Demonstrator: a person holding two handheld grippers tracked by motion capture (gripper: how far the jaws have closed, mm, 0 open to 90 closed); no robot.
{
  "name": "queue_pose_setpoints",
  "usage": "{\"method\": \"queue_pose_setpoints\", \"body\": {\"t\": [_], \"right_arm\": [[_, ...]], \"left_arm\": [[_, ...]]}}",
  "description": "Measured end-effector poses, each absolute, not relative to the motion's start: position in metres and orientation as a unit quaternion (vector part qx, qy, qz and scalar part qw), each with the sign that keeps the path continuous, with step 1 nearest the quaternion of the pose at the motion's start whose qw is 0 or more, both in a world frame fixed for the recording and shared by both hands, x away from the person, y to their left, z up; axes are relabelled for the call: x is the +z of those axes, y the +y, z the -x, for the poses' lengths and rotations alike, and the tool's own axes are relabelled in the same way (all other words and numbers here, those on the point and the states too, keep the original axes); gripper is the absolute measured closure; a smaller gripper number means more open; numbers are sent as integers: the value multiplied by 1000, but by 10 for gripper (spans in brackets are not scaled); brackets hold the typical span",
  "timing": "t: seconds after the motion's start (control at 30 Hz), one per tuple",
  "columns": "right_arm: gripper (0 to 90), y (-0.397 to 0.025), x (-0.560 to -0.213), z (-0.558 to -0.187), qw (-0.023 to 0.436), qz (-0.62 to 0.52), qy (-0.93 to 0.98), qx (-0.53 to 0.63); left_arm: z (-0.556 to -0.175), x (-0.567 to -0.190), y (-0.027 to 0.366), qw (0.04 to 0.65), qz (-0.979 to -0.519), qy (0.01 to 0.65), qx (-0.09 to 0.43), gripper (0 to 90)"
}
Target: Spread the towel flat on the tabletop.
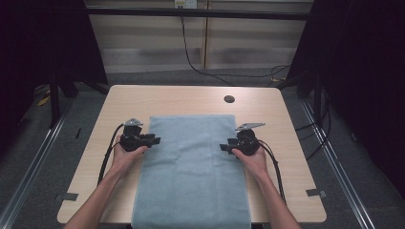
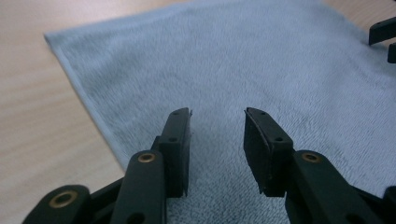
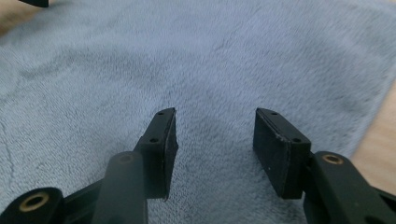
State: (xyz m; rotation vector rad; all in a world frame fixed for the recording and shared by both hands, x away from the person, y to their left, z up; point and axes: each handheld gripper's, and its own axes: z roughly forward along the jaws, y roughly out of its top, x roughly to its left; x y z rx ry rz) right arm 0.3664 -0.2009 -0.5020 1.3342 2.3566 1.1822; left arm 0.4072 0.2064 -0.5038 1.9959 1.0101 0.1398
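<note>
A light blue towel point(image 1: 191, 167) lies flat along the middle of the wooden table point(image 1: 181, 98), its near end hanging over the front edge. My left gripper point(image 1: 155, 140) hovers at the towel's left edge, pointing inward, jaws open with nothing between them. In the left gripper view the towel point(image 2: 261, 70) fills the space under the left gripper point(image 2: 217, 114), and the towel's hemmed edge runs along the left. My right gripper point(image 1: 222, 147) sits at the towel's right edge, facing inward and open. Below the right gripper point(image 3: 215, 114) spreads the towel point(image 3: 163, 60).
A dark round hole point(image 1: 229, 99) marks the table's far right part. Black cables trail from both grippers toward the front edge. Bare wood flanks the towel on both sides. Dark curtains and metal rails stand around the table.
</note>
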Motion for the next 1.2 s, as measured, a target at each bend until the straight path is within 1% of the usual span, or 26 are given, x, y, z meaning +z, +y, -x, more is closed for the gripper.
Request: {"method": "queue_pose_setpoints", "body": {"t": [0.07, 0.2, 0.23, 0.27, 0.3, 0.37, 0.4, 0.57, 0.63, 0.7, 0.77, 0.93, 0.97, 1.2], "right_arm": [[490, -199, -505, -365, 97, -449, 796, 394], [483, -199, -507, -360, 104, -449, 794, 397], [484, -199, -508, -354, 107, -443, 796, 399], [484, -199, -508, -354, 107, -443, 796, 399], [486, -203, -507, -346, 94, -444, 794, 404], [489, -204, -507, -342, 91, -445, 793, 406], [489, -205, -506, -333, 94, -440, 800, 397], [488, -203, -503, -317, 99, -432, 811, 382], [488, -204, -503, -304, 98, -426, 814, 382], [487, -206, -503, -295, 94, -425, 814, 385], [485, -208, -504, -287, 88, -427, 809, 394], [483, -212, -504, -270, 80, -418, 810, 403], [483, -212, -504, -267, 78, -418, 811, 402], [479, -210, -503, -247, 86, -406, 818, 399]], "left_arm": [[-404, -510, 207, 434, -805, 400, 59, 613], [-399, -510, 209, 432, -808, 396, 56, 622], [-392, -508, 209, 421, -821, 380, 61, 621], [-392, -508, 209, 421, -821, 380, 61, 621], [-383, -508, 210, 423, -826, 369, 60, 625], [-379, -508, 212, 425, -825, 367, 61, 634], [-372, -508, 214, 428, -826, 365, 47, 634], [-358, -507, 212, 422, -832, 357, 48, 638], [-347, -507, 213, 425, -834, 348, 51, 638], [-341, -508, 214, 431, -831, 349, 39, 635], [-337, -507, 214, 429, -835, 343, 43, 635], [-322, -507, 216, 432, -835, 340, 25, 628], [-319, -507, 216, 432, -836, 336, 28, 628], [-299, -505, 219, 428, -842, 327, 19, 627]]}}
